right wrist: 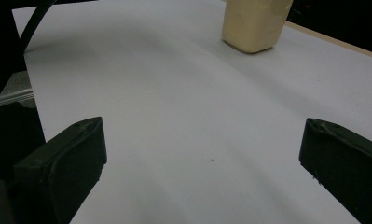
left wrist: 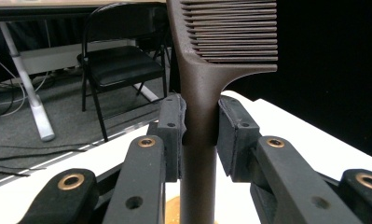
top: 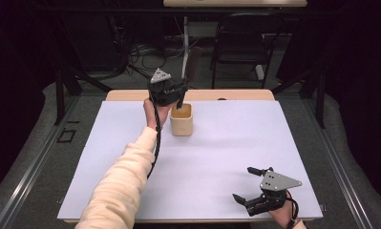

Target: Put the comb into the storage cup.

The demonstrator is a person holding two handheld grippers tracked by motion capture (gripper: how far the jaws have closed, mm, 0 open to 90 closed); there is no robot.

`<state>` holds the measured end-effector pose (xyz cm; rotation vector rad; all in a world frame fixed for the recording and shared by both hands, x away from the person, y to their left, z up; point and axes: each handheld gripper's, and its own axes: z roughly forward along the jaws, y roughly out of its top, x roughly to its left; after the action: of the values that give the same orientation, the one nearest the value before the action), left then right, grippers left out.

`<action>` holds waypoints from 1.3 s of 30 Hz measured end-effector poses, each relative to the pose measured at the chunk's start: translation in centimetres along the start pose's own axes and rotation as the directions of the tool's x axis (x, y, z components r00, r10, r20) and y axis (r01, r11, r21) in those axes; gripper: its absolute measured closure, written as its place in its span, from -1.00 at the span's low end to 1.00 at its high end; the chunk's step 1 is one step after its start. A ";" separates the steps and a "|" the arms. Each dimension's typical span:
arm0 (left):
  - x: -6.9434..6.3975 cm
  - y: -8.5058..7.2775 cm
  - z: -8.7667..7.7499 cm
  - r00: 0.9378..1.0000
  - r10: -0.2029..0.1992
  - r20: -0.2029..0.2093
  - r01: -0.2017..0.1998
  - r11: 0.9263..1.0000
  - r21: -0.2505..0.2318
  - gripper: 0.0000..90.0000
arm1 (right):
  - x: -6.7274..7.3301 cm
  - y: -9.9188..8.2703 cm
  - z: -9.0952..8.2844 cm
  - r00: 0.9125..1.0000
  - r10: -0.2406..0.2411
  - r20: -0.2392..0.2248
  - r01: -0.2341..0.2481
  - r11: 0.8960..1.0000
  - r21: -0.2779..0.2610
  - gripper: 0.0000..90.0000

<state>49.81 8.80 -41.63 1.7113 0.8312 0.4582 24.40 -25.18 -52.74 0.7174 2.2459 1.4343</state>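
One comb (left wrist: 200, 93), one cup (top: 181, 119). The left gripper (left wrist: 200, 135) is clamping the comb's handle, comb standing upright, over the cup near the desk's far edge; right gripper (top: 255, 186) is gaping wide, empty.

The high view looks forward and down from above the person's side onto the white-covered table (top: 226, 157). The left gripper view rides on the left gripper (left wrist: 198, 135), facing level past a dark brown plastic comb (left wrist: 207, 70) very near its lens, toward a black folding chair (left wrist: 120, 65) beyond. The right gripper view sits low behind the right gripper (right wrist: 202, 158), facing the cream rectangular cup (right wrist: 254, 23) ahead, which the high view shares (top: 181, 119).
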 end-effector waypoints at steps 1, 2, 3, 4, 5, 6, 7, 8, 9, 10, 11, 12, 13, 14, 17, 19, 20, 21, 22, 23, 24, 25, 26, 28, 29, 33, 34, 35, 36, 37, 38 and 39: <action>0.0 -0.1 0.1 1.000 -0.006 0.000 0.006 1.000 -0.002 0.61 | 0.0 0.0 0.0 1.000 0.000 0.000 0.000 1.000 0.000 -1.00; 0.1 -0.1 0.1 1.000 -0.010 0.001 0.010 1.000 -0.002 0.61 | 0.0 0.0 0.0 1.000 0.000 0.000 0.000 1.000 0.000 -1.00; 0.2 -0.2 0.2 1.000 -0.014 0.000 0.014 1.000 -0.002 0.61 | 0.0 0.0 0.0 1.000 0.002 -0.001 -0.002 1.000 0.000 -1.00; 0.2 -0.2 0.3 1.000 -0.019 0.000 0.019 1.000 -0.002 0.61 | 0.0 0.0 0.0 1.000 0.002 0.000 -0.002 1.000 -0.001 -1.00; 0.2 -0.3 0.3 1.000 -0.022 0.001 0.022 1.000 0.000 0.61 | 0.0 0.0 0.0 1.000 0.005 -0.002 -0.005 1.000 0.000 -1.00; 0.2 -0.3 0.3 1.000 -0.021 0.000 0.021 1.000 0.001 0.61 | 0.0 0.0 0.0 1.000 0.004 -0.002 -0.004 1.000 0.001 -1.00; 0.3 -0.4 0.4 1.000 -0.023 -0.001 0.023 1.000 -0.001 0.61 | 0.0 0.0 0.0 1.000 0.005 -0.001 -0.005 1.000 0.002 -1.00; 0.3 -0.4 0.4 1.000 -0.022 -0.001 0.022 1.000 0.002 0.61 | 0.0 0.0 0.0 1.000 0.001 0.000 -0.001 1.000 0.000 -1.00; 0.3 -0.4 0.5 1.000 -0.021 0.000 0.021 1.000 0.002 0.61 | 0.0 0.0 0.0 1.000 0.000 -0.001 0.000 1.000 0.000 -1.00; 0.3 -0.5 0.5 1.000 -0.024 0.000 0.024 1.000 0.001 0.61 | 0.0 0.0 0.0 1.000 0.002 -0.001 -0.002 1.000 -0.001 -1.00; 0.3 -0.5 0.6 1.000 -0.027 -0.002 0.027 1.000 -0.001 0.61 | 0.0 0.0 0.0 1.000 0.001 0.000 -0.001 1.000 0.000 -1.00; 0.3 -0.6 0.7 1.000 -0.028 0.000 0.028 1.000 0.002 0.60 | 0.0 0.0 0.0 1.000 0.000 0.000 0.000 1.000 0.000 -1.00; 0.3 -0.6 0.7 1.000 -0.027 0.001 0.027 1.000 0.004 0.60 | 0.0 0.0 0.0 1.000 0.003 -0.001 -0.003 1.000 0.001 -1.00; 0.3 -0.7 0.8 1.000 -0.025 0.001 0.025 1.000 0.003 0.60 | 0.0 0.0 0.0 1.000 0.000 0.000 0.000 1.000 0.001 -1.00; 0.3 -0.9 1.0 1.000 -0.030 0.004 0.030 1.000 0.004 0.60 | 0.0 0.0 0.0 1.000 0.001 0.000 -0.001 1.000 -0.001 -1.00; 0.4 -1.0 1.0 1.000 -0.027 0.006 0.027 1.000 0.009 0.61 | 0.0 0.0 0.0 1.000 0.000 0.000 0.000 1.000 0.003 -1.00; 0.4 -1.1 1.0 1.000 -0.027 0.005 0.027 1.000 0.011 0.60 | 0.0 0.0 0.0 1.000 0.000 0.000 0.000 1.000 0.002 -1.00; 0.4 -1.2 1.0 1.000 -0.028 0.004 0.028 1.000 0.011 0.60 | 0.0 0.0 0.0 1.000 0.000 0.000 0.000 1.000 0.002 -1.00; 0.4 -1.3 1.1 1.000 -0.029 0.006 0.029 0.999 0.014 0.60 | 0.0 0.0 0.0 1.000 0.000 0.000 0.000 1.000 0.003 -1.00; 0.5 -1.3 1.1 0.999 -0.032 0.007 0.032 0.999 0.019 0.60 | 0.0 0.0 0.0 1.000 0.000 0.000 0.000 1.000 0.003 -1.00; 0.5 -1.4 1.1 0.999 -0.034 0.008 0.034 0.999 0.018 0.60 | 0.0 0.0 0.0 1.000 0.000 0.000 0.000 1.000 -0.001 -1.00; 0.5 -1.5 1.1 0.999 -0.032 0.009 0.032 0.999 0.019 0.60 | 0.0 0.0 0.0 1.000 0.000 0.001 0.000 1.000 -0.001 -1.00; 0.5 -1.6 1.1 1.000 -0.028 0.007 0.027 0.999 0.022 0.60 | 0.0 0.0 0.0 1.000 0.000 0.000 0.000 1.000 0.002 -1.00; 0.6 -1.8 1.1 1.000 -0.029 0.006 0.029 0.999 0.027 0.60 | 0.0 0.0 0.0 1.000 0.000 0.000 0.000 1.000 0.003 -1.00; 0.6 -1.9 1.0 1.000 -0.028 0.001 0.028 0.999 0.030 0.60 | 0.0 0.0 0.0 1.000 0.000 0.000 0.000 1.000 0.002 -1.00; 0.8 -2.2 1.0 0.999 -0.033 0.001 0.033 0.999 0.034 0.60 | 0.0 0.0 0.0 1.000 -0.001 0.001 0.001 1.000 0.003 -1.00; 0.9 -2.3 0.9 0.999 -0.033 0.002 0.033 0.999 0.034 0.60 | 0.1 0.0 0.0 1.000 -0.001 0.001 0.001 1.000 0.000 -1.00; 0.9 -2.3 0.9 0.999 -0.032 0.003 0.032 0.999 0.036 0.60 | 0.1 0.0 0.0 1.000 -0.001 0.001 0.001 1.000 -0.001 -1.00; 0.9 -2.4 0.9 1.000 -0.029 0.004 0.029 0.999 0.037 0.60 | 0.1 0.0 0.0 1.000 -0.002 0.001 0.002 1.000 -0.001 -1.00; 0.9 -2.5 0.9 1.000 -0.030 0.004 0.029 0.999 0.037 0.60 | 0.1 0.0 0.0 1.000 -0.002 0.001 0.002 1.000 -0.001 -1.00; 1.0 -2.6 0.8 0.999 -0.032 0.003 0.031 0.999 0.040 0.60 | 0.1 0.0 0.0 1.000 -0.001 0.002 0.001 1.000 -0.001 -1.00; 1.0 -2.7 0.8 0.999 -0.035 0.003 0.035 0.999 0.039 0.60 | 0.1 0.0 0.0 1.000 -0.001 0.001 0.001 1.000 0.000 -1.00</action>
<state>50.29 9.32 -44.52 1.7300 0.8704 0.4174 24.36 -25.14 -52.71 0.7166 2.2450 1.4332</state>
